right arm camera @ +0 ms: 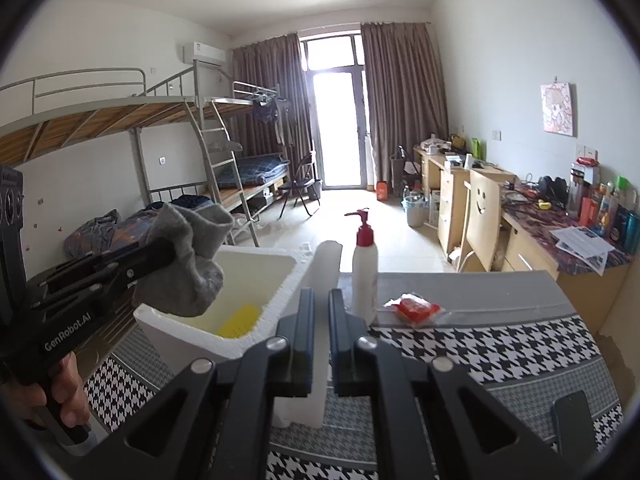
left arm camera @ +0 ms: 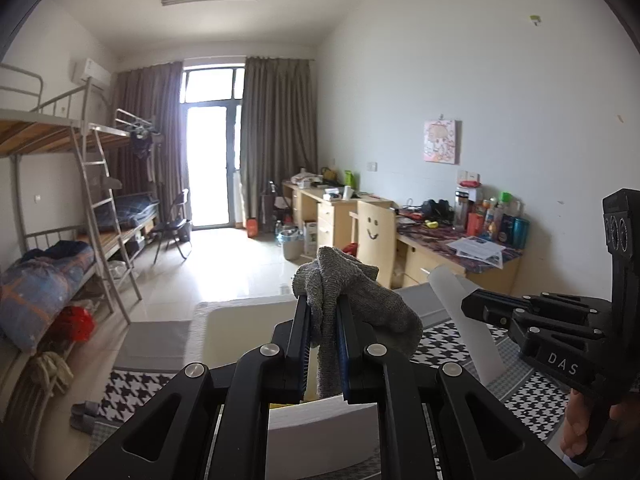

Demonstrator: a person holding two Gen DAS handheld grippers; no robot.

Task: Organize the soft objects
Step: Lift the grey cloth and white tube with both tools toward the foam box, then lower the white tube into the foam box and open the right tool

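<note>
My left gripper (left arm camera: 323, 308) is shut on a grey sock (left arm camera: 352, 292) and holds it in the air above a white foam box (left arm camera: 240, 332). In the right wrist view the same sock (right arm camera: 192, 256) hangs from the left gripper (right arm camera: 170, 254) over the box's (right arm camera: 188, 328) near left corner. A yellow item (right arm camera: 239, 321) lies inside the box. My right gripper (right arm camera: 319, 300) is shut on the edge of a white foam lid (right arm camera: 320, 276), standing upright beside the box. In the left wrist view the right gripper (left arm camera: 466, 304) holds that lid (left arm camera: 464, 316) at the right.
A white pump bottle with a red top (right arm camera: 365, 264) and a red packet in clear wrap (right arm camera: 416, 307) sit on the houndstooth-patterned cloth (right arm camera: 500, 344). A dark phone (right arm camera: 574, 424) lies at the near right. Bunk beds (right arm camera: 120, 152) stand left, desks (right arm camera: 540, 248) right.
</note>
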